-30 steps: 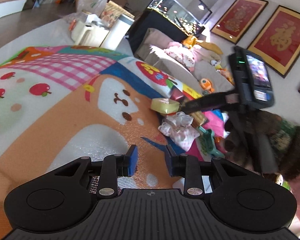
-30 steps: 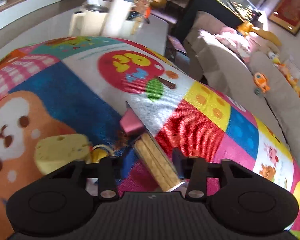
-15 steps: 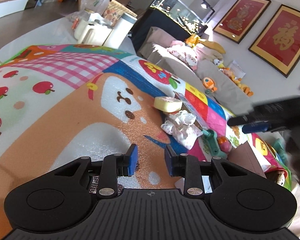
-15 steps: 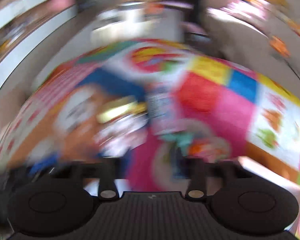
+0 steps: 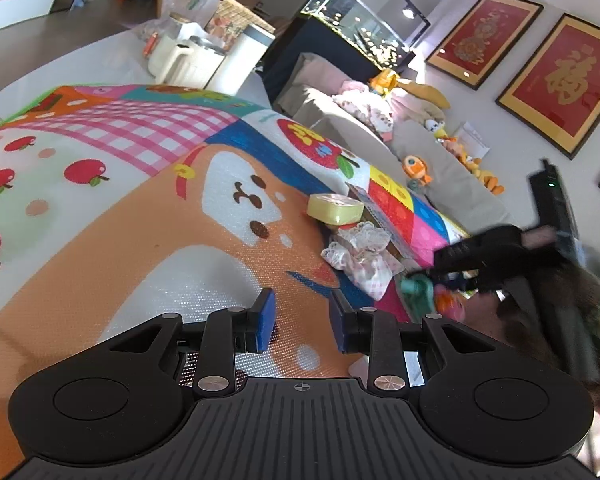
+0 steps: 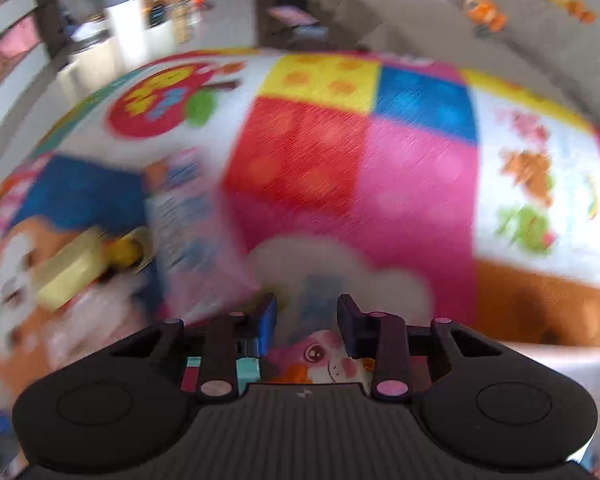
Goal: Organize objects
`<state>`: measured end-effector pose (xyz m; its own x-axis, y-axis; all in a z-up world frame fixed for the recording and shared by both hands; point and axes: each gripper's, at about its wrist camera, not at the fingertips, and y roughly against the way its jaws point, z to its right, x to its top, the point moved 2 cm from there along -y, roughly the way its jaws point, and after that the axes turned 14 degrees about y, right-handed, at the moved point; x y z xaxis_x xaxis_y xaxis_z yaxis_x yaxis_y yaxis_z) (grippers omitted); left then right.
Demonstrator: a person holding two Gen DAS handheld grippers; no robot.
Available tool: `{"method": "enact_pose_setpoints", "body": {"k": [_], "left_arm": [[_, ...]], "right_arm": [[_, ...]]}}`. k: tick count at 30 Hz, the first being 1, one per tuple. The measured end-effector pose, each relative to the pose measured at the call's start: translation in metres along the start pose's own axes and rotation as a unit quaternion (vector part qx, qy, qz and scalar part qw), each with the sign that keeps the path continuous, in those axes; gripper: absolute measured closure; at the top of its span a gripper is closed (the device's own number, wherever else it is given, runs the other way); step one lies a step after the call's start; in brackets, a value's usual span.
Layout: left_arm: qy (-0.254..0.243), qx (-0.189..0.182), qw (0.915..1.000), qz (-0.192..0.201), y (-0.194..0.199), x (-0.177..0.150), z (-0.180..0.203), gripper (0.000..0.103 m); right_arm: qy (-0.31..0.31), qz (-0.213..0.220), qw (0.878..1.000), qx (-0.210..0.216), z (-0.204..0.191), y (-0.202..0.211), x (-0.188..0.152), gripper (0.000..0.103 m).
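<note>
Barely started: pile of toys (image 5: 360, 252) loose at 3 o'clock on mat (image 5: 140, 240). Left gripper (image 5: 302, 314) parted, empty; right gripper (image 6: 306, 320) closing, nothing visibly pinched.

Play mat (image 5: 112, 264): orange, pink gingham, red apples, bright patchwork squares. Sponge block (image 5: 334, 209): pale yellow. Frilled cloth (image 5: 360, 254): white, pink check. Tool pads (image 5: 266, 316): blue.

Under my left gripper (image 5: 302, 314) the play mat (image 5: 148, 240) looks woven, faintly shiny. Ahead lie a waxy yellow block (image 5: 334, 209) and frilly lace cloth (image 5: 360, 252).
</note>
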<state>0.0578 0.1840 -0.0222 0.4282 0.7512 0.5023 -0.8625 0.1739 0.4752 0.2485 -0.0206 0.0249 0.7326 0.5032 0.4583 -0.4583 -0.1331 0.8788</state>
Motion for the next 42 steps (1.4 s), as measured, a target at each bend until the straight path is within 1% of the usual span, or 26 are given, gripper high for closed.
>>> {"method": "enact_pose_setpoints", "body": {"k": [2, 3, 4, 5, 6, 7, 9, 10, 12, 15, 17, 18, 19, 20, 21, 23, 26, 28, 30, 32, 33, 36, 38, 40, 42], "left_arm": [[-0.001, 0.001, 1.0000, 0.000, 0.000, 0.001, 0.000, 0.071], [-0.003, 0.002, 1.0000, 0.001, 0.000, 0.001, 0.000, 0.071], [-0.005, 0.003, 1.0000, 0.001, -0.001, 0.001, 0.000, 0.071], [-0.006, 0.004, 1.0000, 0.002, -0.001, 0.001, 0.001, 0.071], [-0.007, 0.005, 1.0000, 0.003, -0.001, 0.001, 0.001, 0.071], [-0.008, 0.005, 1.0000, 0.003, -0.001, 0.000, 0.001, 0.071], [-0.007, 0.005, 1.0000, 0.002, -0.001, 0.000, 0.000, 0.071], [-0.006, 0.004, 1.0000, 0.002, -0.001, 0.000, 0.000, 0.071], [-0.002, 0.002, 1.0000, 0.001, -0.001, 0.001, -0.001, 0.071], [0.002, -0.001, 1.0000, -0.001, -0.001, 0.002, -0.002, 0.071], [0.006, -0.003, 1.0000, -0.002, -0.001, 0.002, -0.003, 0.071], [0.008, -0.004, 1.0000, -0.002, -0.001, 0.002, -0.004, 0.071], [0.010, -0.004, 0.9999, -0.001, -0.001, 0.002, -0.004, 0.071], [0.011, -0.004, 0.9999, 0.000, 0.000, 0.002, -0.004, 0.071], [0.013, -0.003, 0.9999, 0.004, 0.001, 0.003, -0.004, 0.071], [0.020, 0.001, 0.9996, 0.018, 0.005, 0.006, -0.007, 0.071], [0.039, 0.009, 0.9983, 0.043, 0.012, 0.011, -0.013, 0.071], [0.051, 0.005, 0.9978, 0.043, 0.013, 0.014, -0.017, 0.071], [0.052, -0.004, 0.9982, 0.032, 0.011, 0.015, -0.017, 0.071], [0.044, -0.017, 0.9987, 0.021, 0.010, 0.013, -0.014, 0.071], [0.038, -0.025, 0.9988, 0.019, 0.010, 0.012, -0.012, 0.071], [0.015, -0.050, 0.9982, 0.028, 0.014, 0.008, -0.004, 0.071], [0.000, -0.053, 0.9981, 0.031, 0.019, 0.005, 0.002, 0.071], [-0.015, -0.049, 0.9985, 0.017, 0.028, -0.003, 0.007, 0.071], [-0.043, -0.053, 0.9976, -0.010, 0.041, -0.017, 0.013, 0.071]], "right_arm": [[0.009, -0.026, 0.998, 0.056, -0.015, 0.012, -0.014, 0.068], [0.025, -0.038, 0.996, 0.079, -0.025, 0.020, -0.020, 0.068], [0.042, -0.043, 0.993, 0.100, -0.033, 0.030, -0.024, 0.068], [0.053, -0.031, 0.992, 0.112, -0.039, 0.041, -0.025, 0.068], [0.063, -0.011, 0.992, 0.110, -0.043, 0.052, -0.022, 0.062], [0.070, 0.011, 0.993, 0.098, -0.046, 0.060, -0.015, 0.048], [0.068, 0.059, 0.994, 0.058, -0.047, 0.063, 0.003, 0.033], [0.072, 0.073, 0.994, 0.037, -0.049, 0.058, 0.014, 0.032], [0.072, 0.079, 0.994, 0.000, -0.051, 0.034, 0.036, 0.031], [0.059, 0.062, 0.996, -0.026, -0.054, -0.009, 0.061, 0.032], [0.063, 0.060, 0.996, -0.028, -0.060, -0.023, 0.064, 0.039], [0.068, 0.071, 0.995, -0.029, -0.066, -0.022, 0.063, 0.044], [0.080, 0.073, 0.994, -0.025, -0.070, -0.023, 0.060, 0.056], [0.095, 0.072, 0.993, -0.012, -0.074, -0.021, 0.058, 0.060], [0.106, 0.067, 0.992, 0.000, -0.078, -0.017, 0.054, 0.060], [0.122, 0.057, 0.991, 0.019, -0.081, -0.011, 0.042, 0.060], [0.165, 0.053, 0.984, 0.034, -0.095, 0.011, 0.007, 0.060], [0.186, 0.050, 0.980, 0.042, -0.102, 0.028, -0.022, 0.060], [0.195, 0.046, 0.978, 0.058, -0.106, 0.044, -0.047, 0.060], [0.187, 0.042, 0.979, 0.071, -0.107, 0.061, -0.067, 0.060], [0.180, 0.050, 0.980, 0.072, -0.105, 0.072, -0.075, 0.060], [0.152, 0.101, 0.981, 0.064, -0.094, 0.113, -0.101, 0.060], [0.133, 0.127, 0.981, 0.061, -0.086, 0.139, -0.123, 0.060], [0.111, 0.131, 0.982, 0.084, -0.078, 0.155, -0.149, 0.060], [0.101, 0.121, 0.981, 0.109, -0.074, 0.164, -0.178, 0.060]]}}
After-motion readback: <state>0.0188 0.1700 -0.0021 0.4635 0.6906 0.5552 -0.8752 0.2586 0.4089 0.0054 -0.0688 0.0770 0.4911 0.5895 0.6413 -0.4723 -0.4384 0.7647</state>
